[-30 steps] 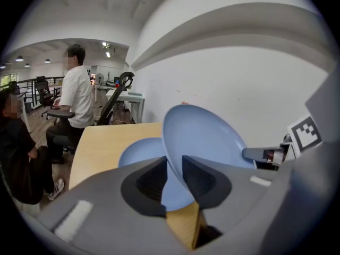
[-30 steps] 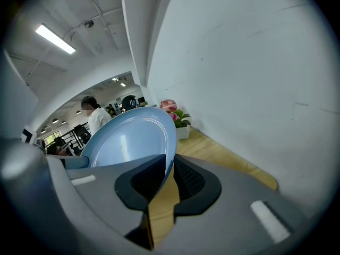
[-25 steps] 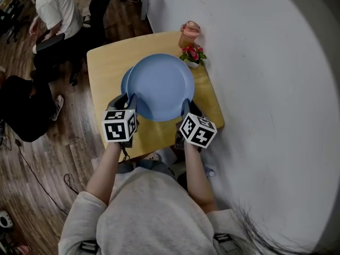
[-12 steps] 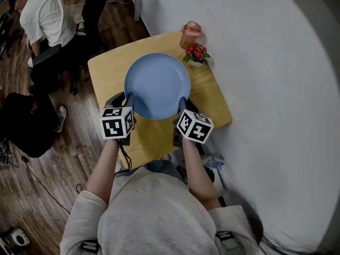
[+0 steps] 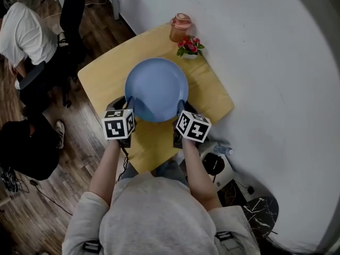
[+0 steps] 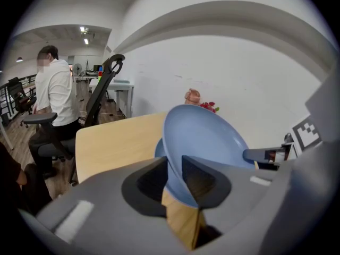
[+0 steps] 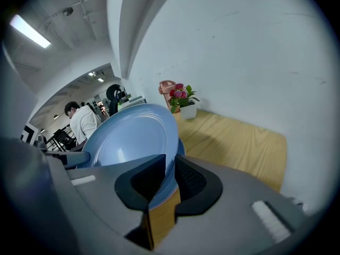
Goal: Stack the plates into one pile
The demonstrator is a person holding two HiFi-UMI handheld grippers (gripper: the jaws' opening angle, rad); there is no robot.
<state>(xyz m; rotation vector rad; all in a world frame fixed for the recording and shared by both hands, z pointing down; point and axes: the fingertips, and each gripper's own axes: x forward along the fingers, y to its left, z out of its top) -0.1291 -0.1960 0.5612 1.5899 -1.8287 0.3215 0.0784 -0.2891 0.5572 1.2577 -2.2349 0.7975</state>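
A large blue plate hangs tilted over the wooden table, held at its near rim from both sides. My left gripper is shut on the plate's left rim, and my right gripper is shut on its right rim. A second blue plate lies on the table right under it. Only a sliver of that lower plate shows in the left gripper view, and its edge peeks out in the right gripper view. From the head view it is hidden.
A pink lidded cup and a small pot of red flowers stand at the table's far edge by the white wall. A person in a white shirt sits to the left on an office chair. A water bottle lies on the floor.
The held plate has shifted left over the lower plate, whose left edge showed a second ago and is now covered. Both grippers keep their hold.
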